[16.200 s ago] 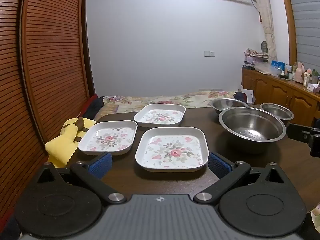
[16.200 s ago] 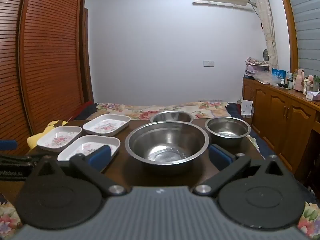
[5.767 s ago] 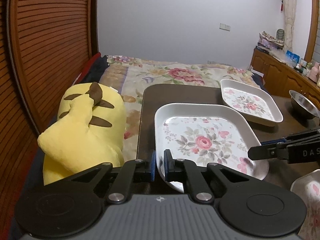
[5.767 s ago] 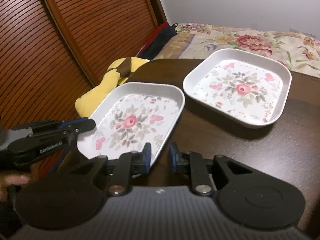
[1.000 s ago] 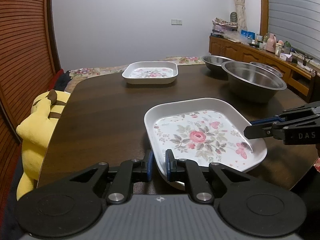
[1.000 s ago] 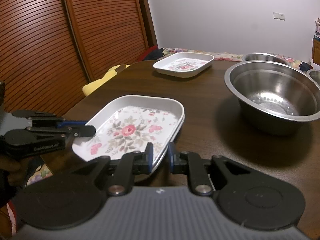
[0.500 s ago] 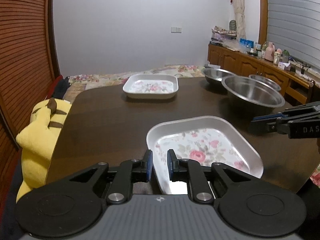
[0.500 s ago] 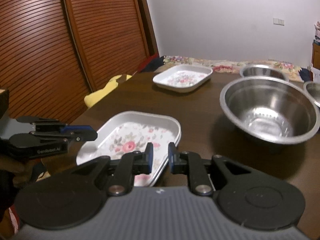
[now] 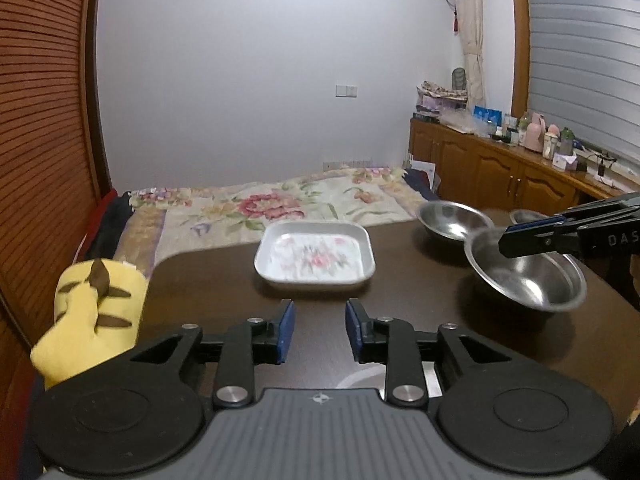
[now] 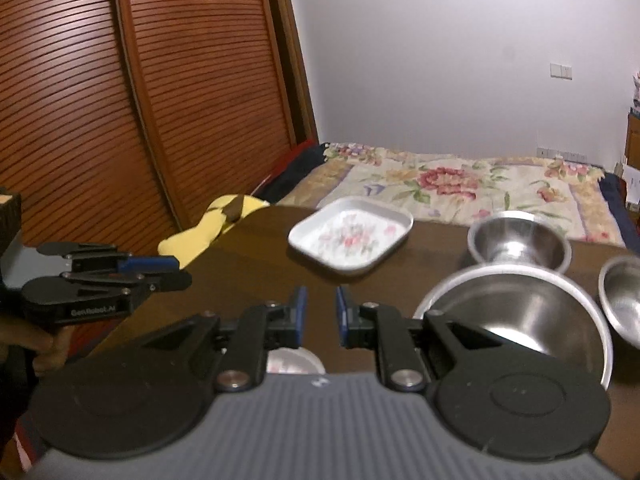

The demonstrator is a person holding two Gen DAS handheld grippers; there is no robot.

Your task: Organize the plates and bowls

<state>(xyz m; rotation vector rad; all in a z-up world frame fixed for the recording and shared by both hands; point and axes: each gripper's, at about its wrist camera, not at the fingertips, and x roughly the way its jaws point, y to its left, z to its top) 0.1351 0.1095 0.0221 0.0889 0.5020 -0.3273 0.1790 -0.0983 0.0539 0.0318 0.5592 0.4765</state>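
Beneath my left tongs [image 9: 318, 330] and right tongs [image 10: 320, 316], both empty with jaws opening, a stacked floral plate's rim [image 10: 296, 360] peeks out. One floral plate [image 9: 315, 258] sits far across the table [image 9: 420, 320], unstacked; three steel bowls [image 10: 516, 316] look un-nested.

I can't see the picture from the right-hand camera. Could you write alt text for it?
An empty right claw, its jaws opening, hangs over a dark table holding a flowered plate and three steel bowls. The left claw is at the left edge, and a flowered bed lies behind.
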